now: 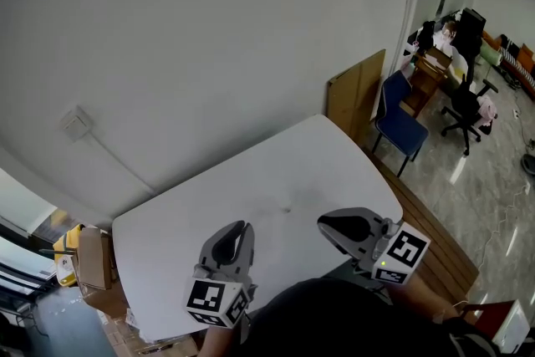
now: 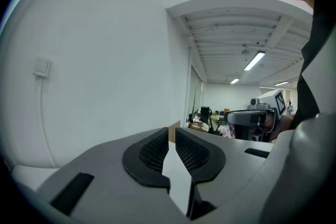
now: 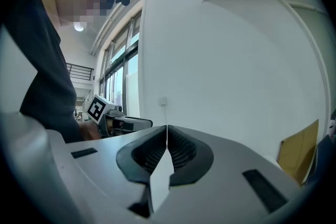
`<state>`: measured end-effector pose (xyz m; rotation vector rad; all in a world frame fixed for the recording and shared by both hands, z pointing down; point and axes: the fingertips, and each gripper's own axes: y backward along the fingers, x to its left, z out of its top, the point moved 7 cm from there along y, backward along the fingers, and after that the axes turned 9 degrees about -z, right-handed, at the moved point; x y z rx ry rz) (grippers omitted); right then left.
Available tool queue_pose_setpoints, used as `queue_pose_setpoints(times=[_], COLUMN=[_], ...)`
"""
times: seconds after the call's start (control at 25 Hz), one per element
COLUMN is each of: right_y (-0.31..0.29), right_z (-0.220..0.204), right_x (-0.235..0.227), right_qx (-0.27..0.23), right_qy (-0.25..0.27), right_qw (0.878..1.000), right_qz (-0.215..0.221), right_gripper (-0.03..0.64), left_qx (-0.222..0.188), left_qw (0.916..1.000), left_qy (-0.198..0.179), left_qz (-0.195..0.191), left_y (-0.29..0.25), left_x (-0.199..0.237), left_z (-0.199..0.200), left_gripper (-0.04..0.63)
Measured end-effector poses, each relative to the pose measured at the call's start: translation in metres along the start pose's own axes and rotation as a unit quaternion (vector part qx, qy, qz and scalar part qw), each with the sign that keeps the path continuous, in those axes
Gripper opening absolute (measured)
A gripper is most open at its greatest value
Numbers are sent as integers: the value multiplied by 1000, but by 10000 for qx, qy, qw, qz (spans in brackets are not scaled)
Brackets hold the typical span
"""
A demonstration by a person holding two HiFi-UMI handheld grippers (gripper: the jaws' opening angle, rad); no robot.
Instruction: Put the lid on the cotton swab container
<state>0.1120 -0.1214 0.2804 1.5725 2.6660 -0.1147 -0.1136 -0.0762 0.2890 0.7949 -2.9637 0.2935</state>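
No cotton swab container and no lid show in any view. In the head view both grippers hover over the near edge of a bare white table (image 1: 251, 180). My left gripper (image 1: 243, 226) points away from me; in the left gripper view (image 2: 171, 132) a thin gap shows between its pads, with nothing in it. To its right, my right gripper (image 1: 323, 224) points left; in the right gripper view (image 3: 167, 127) its pads meet at the tips and hold nothing. Each gripper view also catches the other gripper, the right one (image 2: 251, 118) and the left one (image 3: 128, 124).
A small mark (image 1: 287, 209) sits mid-table. A white wall with a socket (image 1: 75, 124) stands behind the table. A brown board (image 1: 355, 96) and a blue chair (image 1: 401, 125) are at the table's far right, and cardboard boxes (image 1: 88, 259) are on the floor at left.
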Motion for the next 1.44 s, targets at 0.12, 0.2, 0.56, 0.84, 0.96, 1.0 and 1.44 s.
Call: queue_pose_setpoints(times=[0.12, 0.2, 0.56, 0.84, 0.96, 1.0, 1.44], right_y=[2, 0, -4, -5, -4, -4, -3], right_z=[2, 1, -4, -5, -6, -5, -3], right_x=[1, 0, -1, 0, 0, 0, -3], right_qx=[-60, -69, -13, 9, 13, 13, -24], right_qy=[-9, -5, 61, 90, 100, 103, 199], right_qw=[10000, 9999, 9999, 9999, 9999, 9999, 9997], right_qz=[-68, -92, -130, -86, -80, -78, -152], right_gripper=[17, 17, 15, 15, 15, 15, 15], left_qx=[-79, -87, -130, -109, -101, -97, -46], left_qw=[9999, 9998, 9995, 9996, 9996, 9996, 9998], left_qy=[-108, -154, -146, -101, -72, -66, -58], left_qz=[98, 134, 260, 257, 254, 254, 205], left_y=[5, 6, 10, 9, 9, 9, 9], left_x=[-1, 2, 6, 6, 4, 4, 3], left_z=[5, 6, 6, 2, 1, 1, -4], left_gripper=[48, 46, 37, 32, 32, 32, 32])
